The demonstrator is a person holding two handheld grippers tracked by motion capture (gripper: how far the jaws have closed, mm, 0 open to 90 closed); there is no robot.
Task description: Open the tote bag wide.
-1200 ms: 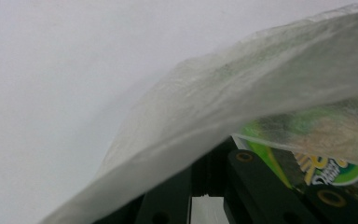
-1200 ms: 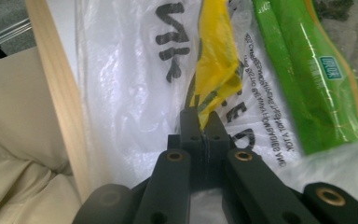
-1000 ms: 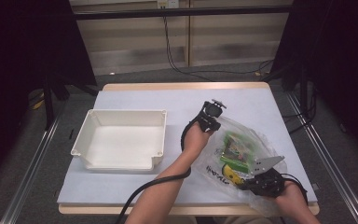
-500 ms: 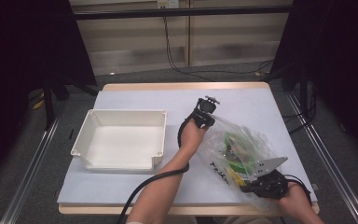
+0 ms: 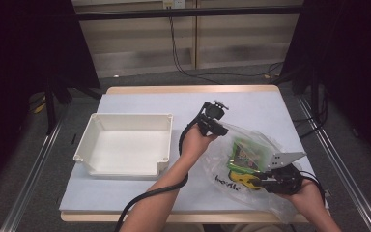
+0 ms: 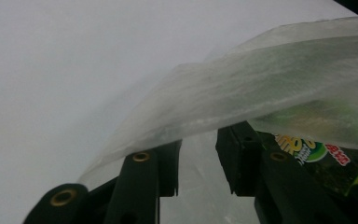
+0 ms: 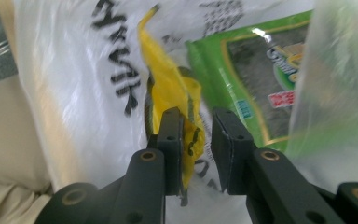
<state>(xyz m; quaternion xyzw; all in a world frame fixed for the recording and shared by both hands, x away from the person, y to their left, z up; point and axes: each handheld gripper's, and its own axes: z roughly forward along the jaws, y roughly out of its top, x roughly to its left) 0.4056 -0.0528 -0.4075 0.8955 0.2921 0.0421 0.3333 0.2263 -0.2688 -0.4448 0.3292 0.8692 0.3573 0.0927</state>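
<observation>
Two containers are on the desk [image 5: 125, 99]: one white tray [image 5: 125, 150] at the left and one clear plastic bag [image 5: 256, 164] at the right, well apart from each other.

Tray: open-topped, rectangular, upright, nothing visible inside.

Bag: translucent film with black lettering, lying on the right half of the desk close to the near edge. Contents visible through the film: one green packet [image 5: 245, 155] with a dark printed panel, and one yellow item [image 7: 170, 88] just beside it toward the near side. Whether more lies beneath these cannot be told.

Left gripper [image 5: 214, 126]: positioned at the far-left edge of the bag. Its fingers [image 6: 165, 163] have just been opening and now stand apart; a fold of the bag film drapes across their tips, and film lies in the gap without being pinched.

Right gripper [image 5: 265, 182]: positioned at the near edge of the bag. Its fingers [image 7: 170, 140] have just been opening; a gap stands between them, with bag film and the yellow item lying against the left finger, not clamped.

Count: one tray, one bag, one green packet, one yellow item, two grippers.
</observation>
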